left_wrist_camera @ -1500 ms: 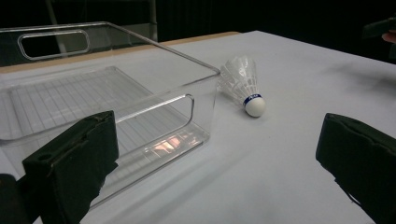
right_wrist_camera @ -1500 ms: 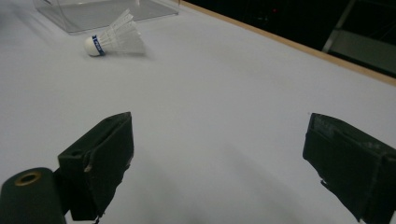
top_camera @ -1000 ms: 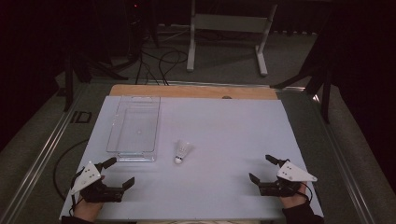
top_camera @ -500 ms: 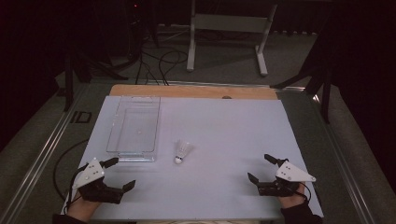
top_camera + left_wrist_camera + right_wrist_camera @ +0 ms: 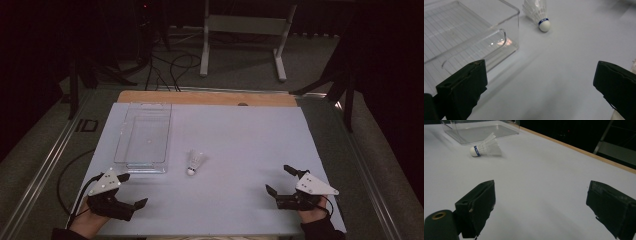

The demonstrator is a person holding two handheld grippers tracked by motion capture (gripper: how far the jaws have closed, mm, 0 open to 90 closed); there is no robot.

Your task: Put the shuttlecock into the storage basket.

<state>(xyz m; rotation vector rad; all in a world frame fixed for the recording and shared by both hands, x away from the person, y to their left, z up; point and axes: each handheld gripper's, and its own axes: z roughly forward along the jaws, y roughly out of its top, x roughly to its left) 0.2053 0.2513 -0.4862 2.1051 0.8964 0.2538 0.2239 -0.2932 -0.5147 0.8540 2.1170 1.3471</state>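
The shuttlecock [image 5: 195,162] is seen lying ahead of the left gripper [image 5: 131,191], beside the clear tray [image 5: 125,159]. Both the left and the right gripper [image 5: 281,180] are held with jaws apart, probably readied for a pickup.

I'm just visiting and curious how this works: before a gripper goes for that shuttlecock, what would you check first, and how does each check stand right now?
1. Left gripper open with nothing between its fingers: ok.
2. Right gripper open and holding nothing: ok.
3. Shuttlecock free on the white table, apart from the clear tray: ok.
4. Path from either gripper to the shuttlecock clear of other things: ok.
5. Tray has room inside: ok, it looks empty.
6. Whether the shuttlecock would roll when touched: cannot tell; it lies on its side.
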